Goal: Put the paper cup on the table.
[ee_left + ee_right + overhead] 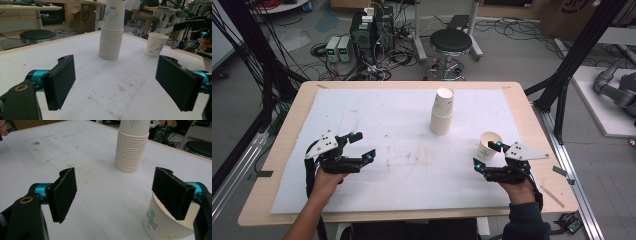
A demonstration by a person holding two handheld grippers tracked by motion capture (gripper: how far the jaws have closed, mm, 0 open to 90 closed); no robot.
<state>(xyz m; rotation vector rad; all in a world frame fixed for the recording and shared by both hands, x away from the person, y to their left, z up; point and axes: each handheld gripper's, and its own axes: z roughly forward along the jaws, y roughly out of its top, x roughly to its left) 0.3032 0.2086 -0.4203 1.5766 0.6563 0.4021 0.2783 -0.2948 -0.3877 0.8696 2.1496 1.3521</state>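
Note:
A tall stack of paper cups [443, 111] [111, 32] [131, 147] stands upright on the white mat, right of the table's middle and toward the back. A single paper cup [488, 144] [155, 44] [165, 225] with a flower print stands upright nearer the right edge. My right gripper [488, 154] [120, 193] is open just in front of that cup, its right jaw over the cup's rim, nothing held. My left gripper [362, 145] [120, 82] is open over bare mat at the left, well short of the stack.
The white mat [402, 165] covers most of the wooden table [277, 150]. A black stool [451, 42] and cabled equipment [369, 30] stand on the floor behind the table. A black frame leg [562, 75] rises at the right.

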